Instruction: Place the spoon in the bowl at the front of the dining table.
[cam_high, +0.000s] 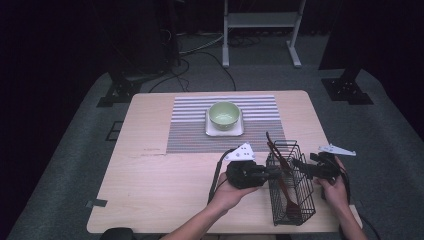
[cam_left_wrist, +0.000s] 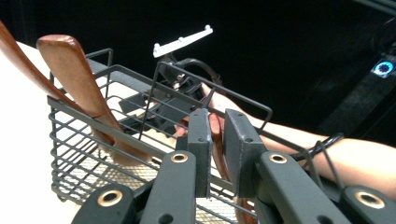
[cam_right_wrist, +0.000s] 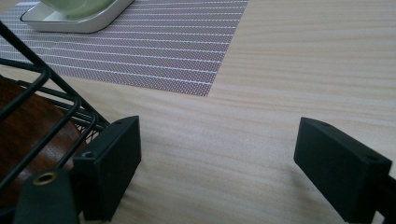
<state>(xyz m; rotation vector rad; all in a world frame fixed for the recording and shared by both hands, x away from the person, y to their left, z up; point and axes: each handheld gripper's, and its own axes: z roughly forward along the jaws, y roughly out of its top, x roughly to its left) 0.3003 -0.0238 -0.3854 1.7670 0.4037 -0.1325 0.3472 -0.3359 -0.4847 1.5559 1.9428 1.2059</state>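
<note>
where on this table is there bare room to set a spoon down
Bare wood runs left of the wire basket, below the striped mat, and along the table's left edge. A narrower strip lies right of the mat. It is crowded at the basket, where the left gripper and right gripper flank it.

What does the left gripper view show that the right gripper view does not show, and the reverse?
Left gripper view: the left hand-held gripper shut on a wooden spoon, a wooden spatula, a forearm. Right gripper view: the open right hand-held gripper, the striped placemat, the green bowl on its white plate. Both: the wire basket and the table.
</note>
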